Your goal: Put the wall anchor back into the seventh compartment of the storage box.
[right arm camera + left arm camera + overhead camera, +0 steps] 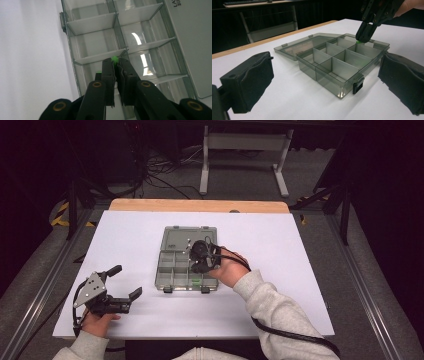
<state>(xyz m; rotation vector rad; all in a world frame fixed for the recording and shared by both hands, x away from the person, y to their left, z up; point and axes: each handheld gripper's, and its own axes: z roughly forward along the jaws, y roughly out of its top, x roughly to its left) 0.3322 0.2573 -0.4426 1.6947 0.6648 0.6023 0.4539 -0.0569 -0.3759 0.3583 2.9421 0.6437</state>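
Note:
A grey see-through compartment box [176, 241] lies open in the middle of the white table, its lid folded flat at the far side. My right gripper [196, 277] points down over a near right compartment and is shut on a small green piece [115, 59] at its tips. That green piece [359, 42] hangs just above the box rim [372, 45]. A second speck of green [99, 72] shows beside one jaw. My left gripper [125, 281] rests open at the near left of the table, nothing between its pads [249, 80].
The box [95, 23] has several divided compartments, and those I can see into hold nothing. Two black latches [167, 290] stick out from its near edge. A white sheet [280, 250] covers the table. A wooden strip [200, 205] runs along the far edge.

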